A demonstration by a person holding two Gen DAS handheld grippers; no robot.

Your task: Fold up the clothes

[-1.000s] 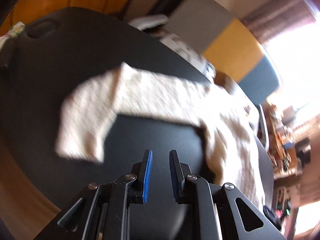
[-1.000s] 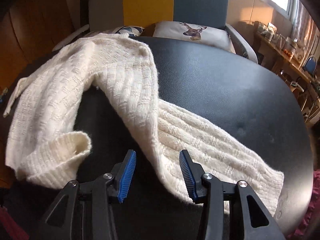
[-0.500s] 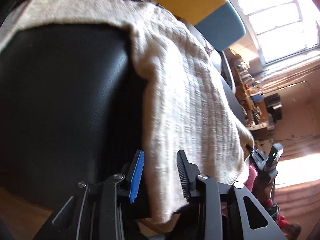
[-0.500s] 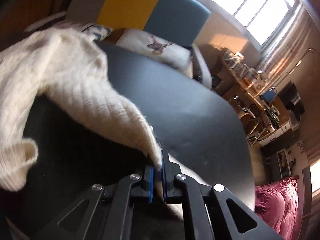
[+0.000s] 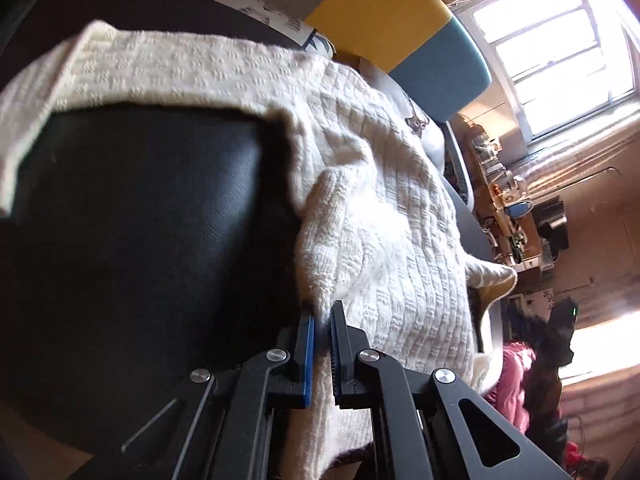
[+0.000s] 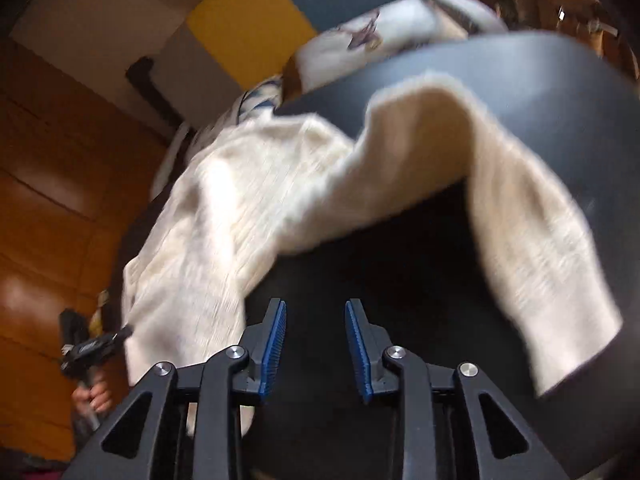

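Nearest the left wrist camera, the left gripper (image 5: 322,316) is clenched on the near edge of a cream knitted sweater (image 5: 380,216), with a strip of knit pinched between its blue pads and more fabric hanging down below them. From there the sweater runs away across the dark, leather-textured counter (image 5: 140,208), its body bunched in folds on the right side and one sleeve (image 5: 168,68) stretched flat along the counter's far part, bending down at the left edge.

In the right wrist view, the right gripper (image 6: 316,320) is released, its jaws standing apart over bare dark counter (image 6: 560,92) with nothing between them. Just beyond it the sweater (image 6: 248,200) lies heaped to the left, and another sleeve (image 6: 532,232) arches over to the right and drops toward the near edge (this view is motion-blurred, so the knit pattern is hard to read). At the lower left of that view a hand (image 6: 94,394) grips the handle of the other tool.

Past the counter stands a sofa (image 5: 384,16) with grey, yellow and blue back panels, holding a white printed cushion (image 6: 368,36). Farther off, a bright window (image 5: 560,52) lights cluttered shelves.
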